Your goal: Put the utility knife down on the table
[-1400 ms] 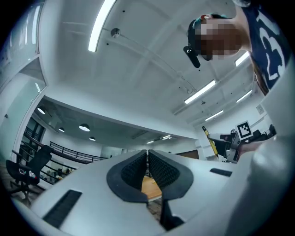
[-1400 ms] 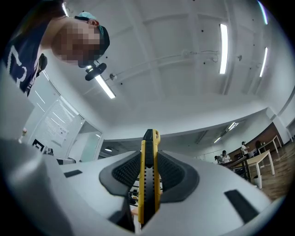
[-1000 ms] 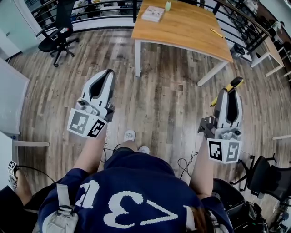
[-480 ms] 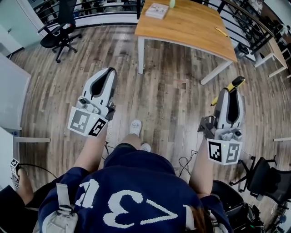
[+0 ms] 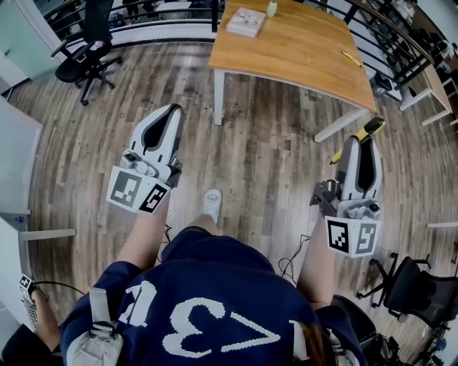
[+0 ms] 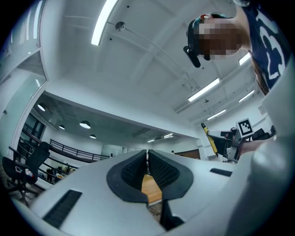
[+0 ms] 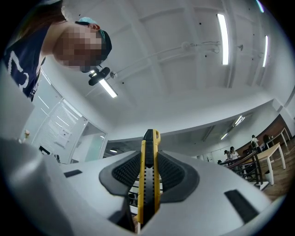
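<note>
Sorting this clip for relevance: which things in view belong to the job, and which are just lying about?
Job: knife; right gripper, shut on it; table.
Lying about: book, bottle and yellow object on the table; chair; left gripper, shut, empty.

Yellow utility knife [image 7: 148, 177] with a black centre strip. Right gripper [image 5: 361, 143] and left gripper [image 5: 173, 109]: pale grey, with black ribbed pads [image 7: 174, 175] and black-and-white square markers [image 5: 136, 191]. Table [image 5: 300, 53]: honey-coloured wood top, white legs. Floor [image 5: 272, 161]: grey-brown planks. Shirt [image 5: 215, 286]: navy, white numerals.
</note>
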`<state>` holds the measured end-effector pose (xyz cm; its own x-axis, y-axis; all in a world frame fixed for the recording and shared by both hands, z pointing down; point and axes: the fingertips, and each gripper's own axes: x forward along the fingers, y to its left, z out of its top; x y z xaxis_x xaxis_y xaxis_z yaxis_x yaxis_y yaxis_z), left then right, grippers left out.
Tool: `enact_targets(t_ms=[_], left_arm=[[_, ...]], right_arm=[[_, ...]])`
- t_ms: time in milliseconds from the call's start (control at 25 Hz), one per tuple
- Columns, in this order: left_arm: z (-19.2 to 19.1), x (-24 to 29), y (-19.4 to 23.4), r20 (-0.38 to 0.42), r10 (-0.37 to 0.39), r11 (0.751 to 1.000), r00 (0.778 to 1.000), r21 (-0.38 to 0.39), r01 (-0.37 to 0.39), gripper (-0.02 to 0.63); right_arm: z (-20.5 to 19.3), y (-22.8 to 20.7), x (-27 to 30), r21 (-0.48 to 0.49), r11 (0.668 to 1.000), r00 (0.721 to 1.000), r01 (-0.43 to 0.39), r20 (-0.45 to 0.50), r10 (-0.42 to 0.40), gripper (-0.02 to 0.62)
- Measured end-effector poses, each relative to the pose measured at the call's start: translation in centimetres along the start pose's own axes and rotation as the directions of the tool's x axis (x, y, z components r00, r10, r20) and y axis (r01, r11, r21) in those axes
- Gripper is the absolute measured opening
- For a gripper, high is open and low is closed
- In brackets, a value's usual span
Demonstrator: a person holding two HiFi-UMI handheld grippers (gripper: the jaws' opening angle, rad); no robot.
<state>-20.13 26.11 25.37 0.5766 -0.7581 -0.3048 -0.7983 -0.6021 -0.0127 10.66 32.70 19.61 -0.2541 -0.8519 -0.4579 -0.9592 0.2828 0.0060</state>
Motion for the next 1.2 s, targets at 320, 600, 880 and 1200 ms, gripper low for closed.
enact_targets(t_ms=[320,600,880,1200], left_arm=[[-1.4,8.6,8.1,0.021,-0.025,1.0,0.999,0.018,0.025,0.025],[-3.1,14.3,13.4,0.015,-0.057,0.998,0.998,0.007,0.057,0.025],[-5.8,18.1,15.3,-0.013,-0.066,0.998,0.998,-0.019,0.066,0.025],[-8.3,26.2,17.6,-0.026,-0.02,0.999,0.999,-0.027,0.019,0.025]], right_arm=[[-3.7,-1.7,10.6,-0.019,1.0,1.0,0.01,0.022,-0.009,0.127],[-6.9,-2.6,16.7,-0.007,0.999,0.999,0.032,0.018,-0.032,0.126],[-9.7,-5.2,19.7,0.002,0.999,0.998,0.054,-0.009,-0.054,0.126],[-13.3,-10.8,27.8,0.021,1.0,1.0,0.003,-0.013,-0.002,0.126]])
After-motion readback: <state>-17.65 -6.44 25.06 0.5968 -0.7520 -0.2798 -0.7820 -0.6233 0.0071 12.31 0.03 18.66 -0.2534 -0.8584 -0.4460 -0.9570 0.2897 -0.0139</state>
